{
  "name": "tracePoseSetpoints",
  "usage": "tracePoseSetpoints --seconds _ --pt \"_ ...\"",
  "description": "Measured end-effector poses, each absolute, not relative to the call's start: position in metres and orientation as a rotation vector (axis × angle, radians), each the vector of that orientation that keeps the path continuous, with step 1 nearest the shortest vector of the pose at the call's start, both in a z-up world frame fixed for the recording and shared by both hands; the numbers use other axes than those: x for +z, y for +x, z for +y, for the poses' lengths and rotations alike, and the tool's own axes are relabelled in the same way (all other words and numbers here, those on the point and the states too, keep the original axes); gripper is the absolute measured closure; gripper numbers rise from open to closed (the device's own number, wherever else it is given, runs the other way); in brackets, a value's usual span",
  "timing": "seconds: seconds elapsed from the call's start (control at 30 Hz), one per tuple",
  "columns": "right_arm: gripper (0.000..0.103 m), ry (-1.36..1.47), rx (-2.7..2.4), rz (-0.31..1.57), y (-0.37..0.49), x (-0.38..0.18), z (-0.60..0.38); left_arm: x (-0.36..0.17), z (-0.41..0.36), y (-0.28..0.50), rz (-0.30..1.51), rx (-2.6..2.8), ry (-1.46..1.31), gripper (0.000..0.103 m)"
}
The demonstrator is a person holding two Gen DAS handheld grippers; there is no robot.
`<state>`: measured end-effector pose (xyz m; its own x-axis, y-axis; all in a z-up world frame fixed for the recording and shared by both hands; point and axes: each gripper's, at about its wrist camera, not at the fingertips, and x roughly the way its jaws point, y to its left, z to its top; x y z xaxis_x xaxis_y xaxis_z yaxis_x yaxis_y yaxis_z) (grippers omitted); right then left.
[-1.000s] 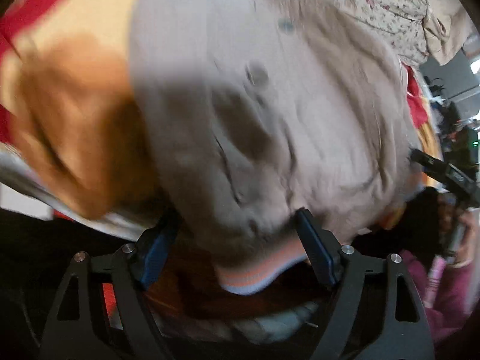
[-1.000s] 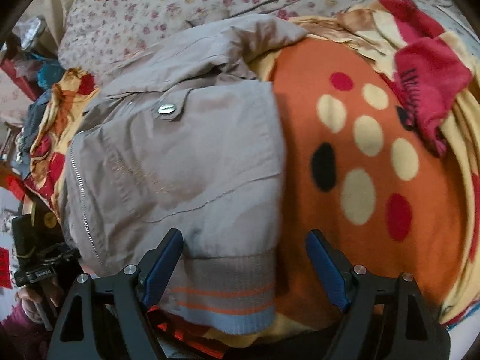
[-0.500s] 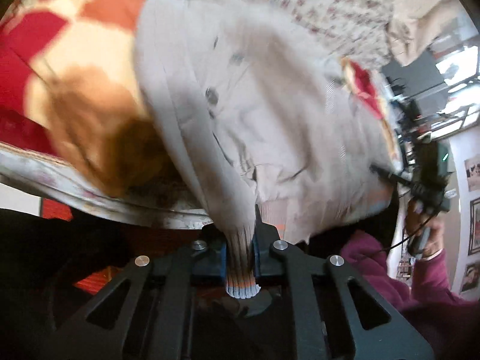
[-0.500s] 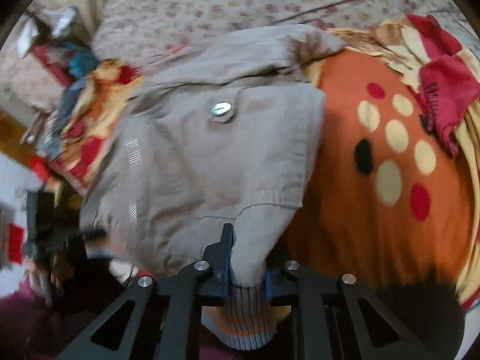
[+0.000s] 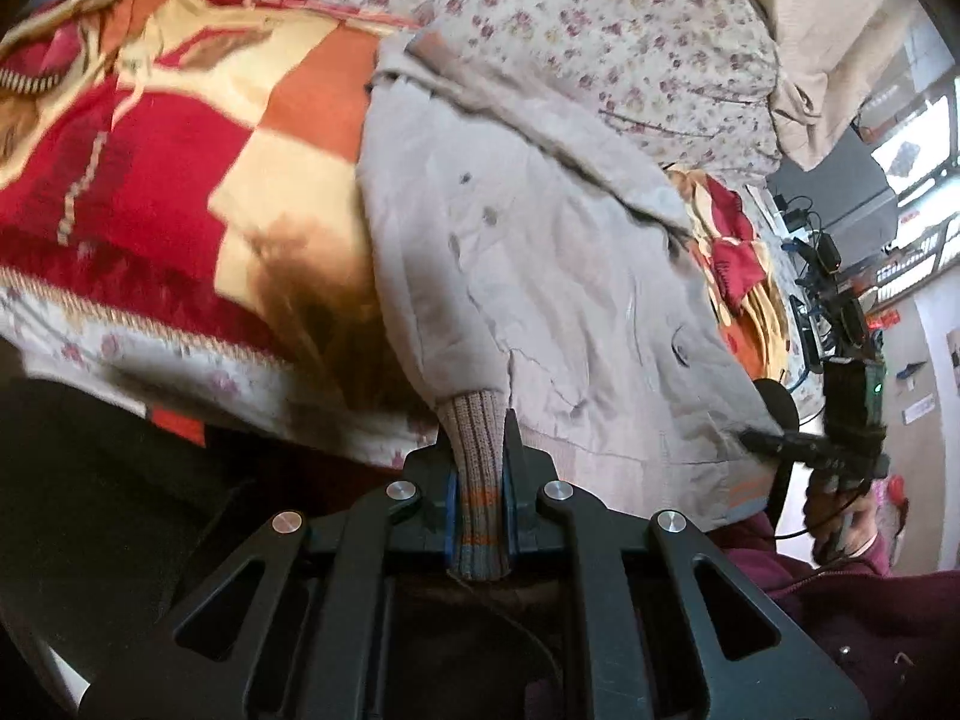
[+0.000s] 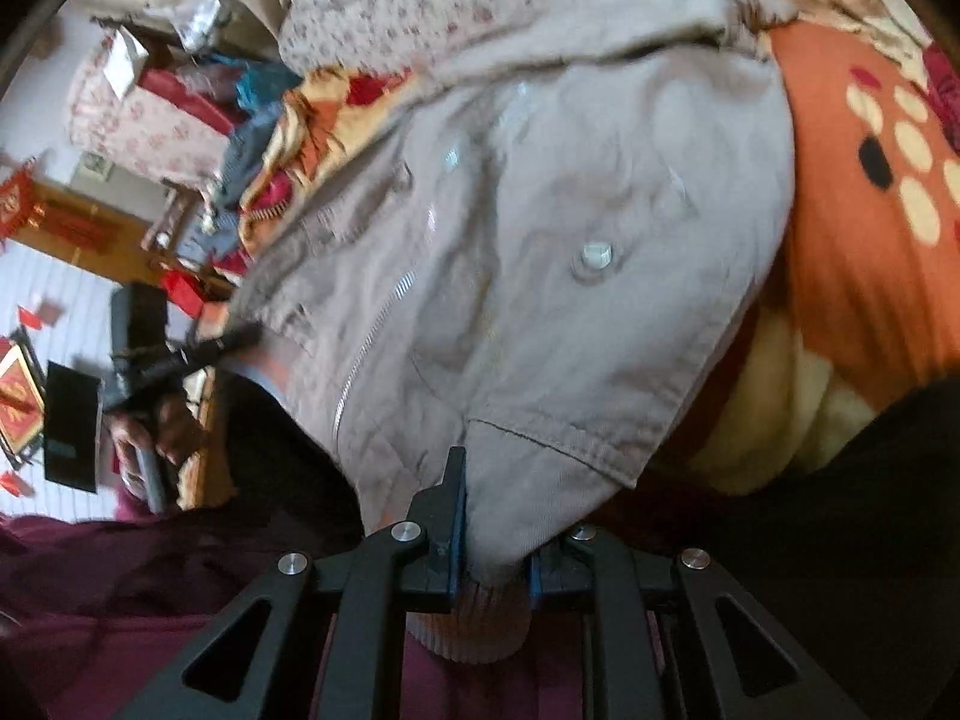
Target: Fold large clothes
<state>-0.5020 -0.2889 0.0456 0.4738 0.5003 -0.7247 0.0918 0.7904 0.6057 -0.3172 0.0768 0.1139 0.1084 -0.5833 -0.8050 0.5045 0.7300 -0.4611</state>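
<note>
Across the bed, in the left wrist view, a beige-grey jacket (image 5: 540, 276) lies spread over a patchwork blanket (image 5: 180, 168) of red, orange and cream squares. Its fabric is creased, dotted with small dark snaps, and its ribbed knit hem (image 5: 477, 480) carries orange and grey stripes. The left hand-held gripper (image 5: 478, 474) is pinching that hem, both pads pressed onto the knit. A second ago its jaws stood spread either side of the hem; they have just closed on it, and the cloth now pulls up into a taut ridge toward the jaws. Beyond the jacket a floral sheet (image 5: 630, 30) covers the bed, and a cluttered desk with cables sits at the far right. The other hand-held gripper shows there, gripped by a hand (image 5: 840, 516) above a maroon sleeve.

Over on the right wrist view, the same jacket (image 6: 570, 240) shows a metal zip (image 6: 372, 348) and one shiny snap button (image 6: 594, 255). The right hand-held gripper (image 6: 492, 546) is clamped on the jacket's bottom corner, ribbed knit bulging below the pads. Its jaws, wide apart a second ago, have likewise just closed, bunching the cloth. An orange blanket (image 6: 870, 228) with cream, red and black dots lies to the right; red decorations hang in the room at left.
</note>
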Motion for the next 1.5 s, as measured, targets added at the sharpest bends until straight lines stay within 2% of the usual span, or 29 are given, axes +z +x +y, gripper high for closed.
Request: tracePoseSetpoints --seconds 0.23,0.9,1.2,1.5 --pt "0.089 0.635 0.257 0.972 -0.501 0.065 -0.301 0.124 0.060 -0.314 1.141 -0.744 0.024 0.093" --pt "0.089 0.670 0.222 0.924 -0.503 0.079 -0.311 0.131 0.042 -0.310 1.060 -0.709 0.077 0.093" --pt "0.089 0.646 0.156 0.823 -0.468 0.102 -0.344 0.164 0.002 -0.261 0.940 -0.715 0.110 0.093" --pt "0.089 0.673 0.048 0.735 -0.397 0.125 -0.407 0.184 -0.075 -0.174 0.866 -0.695 0.054 0.093"
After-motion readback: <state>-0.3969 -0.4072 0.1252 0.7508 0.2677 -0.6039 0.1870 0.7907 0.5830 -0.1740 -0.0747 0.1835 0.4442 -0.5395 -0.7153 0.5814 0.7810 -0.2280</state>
